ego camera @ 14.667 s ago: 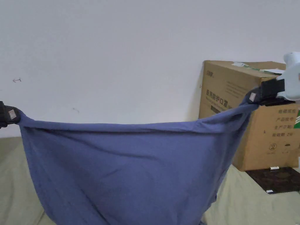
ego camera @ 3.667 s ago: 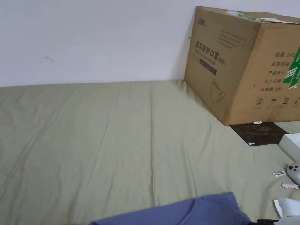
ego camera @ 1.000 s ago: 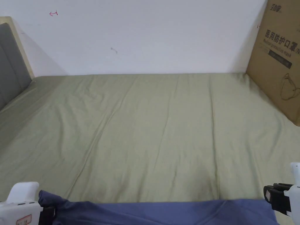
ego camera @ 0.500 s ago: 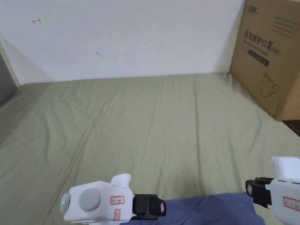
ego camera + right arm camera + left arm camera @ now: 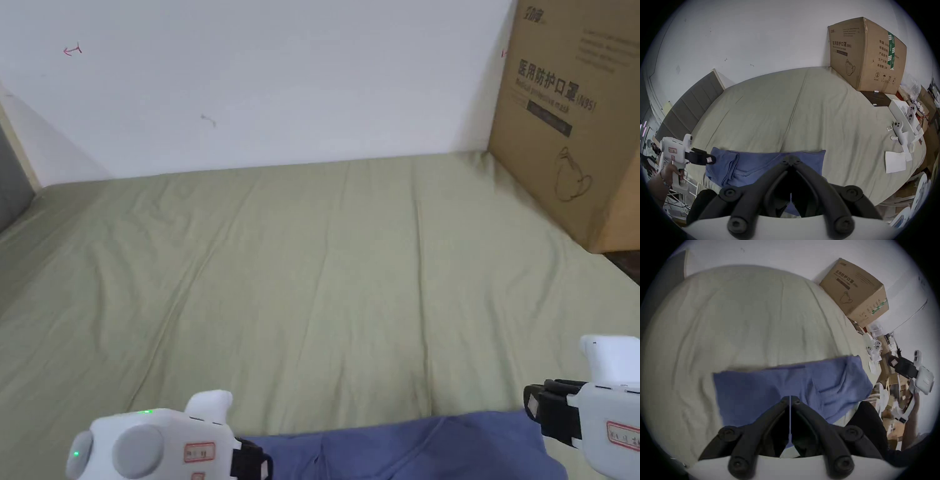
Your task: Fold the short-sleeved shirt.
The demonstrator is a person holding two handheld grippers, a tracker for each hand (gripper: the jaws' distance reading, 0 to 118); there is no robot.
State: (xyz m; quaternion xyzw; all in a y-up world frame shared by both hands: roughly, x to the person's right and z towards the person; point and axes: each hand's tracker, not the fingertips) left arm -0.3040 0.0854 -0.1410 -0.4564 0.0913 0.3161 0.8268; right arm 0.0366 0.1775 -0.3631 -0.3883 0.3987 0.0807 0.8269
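The shirt (image 5: 766, 164) lies in a folded blue band at the near edge of the bed (image 5: 325, 269), part of it hanging over that edge toward the person. In its own view the left gripper (image 5: 790, 400) has its jaws pressed together with nothing between them, poised just above the cloth. The right gripper (image 5: 791, 160) likewise has its jaws closed and empty over the shirt's middle.

The likely trouble: with so much fabric at the brink, a tug toward the person could drag the whole stack off the bed. The layered end by the left gripper looks loose, so a pinch that catches only the top ply would peel the fold open. The bed sheet is soft and creased, and a low grab could take it up too.

Farther off, the box (image 5: 569, 119) against the wall stands well apart and is no obstacle.
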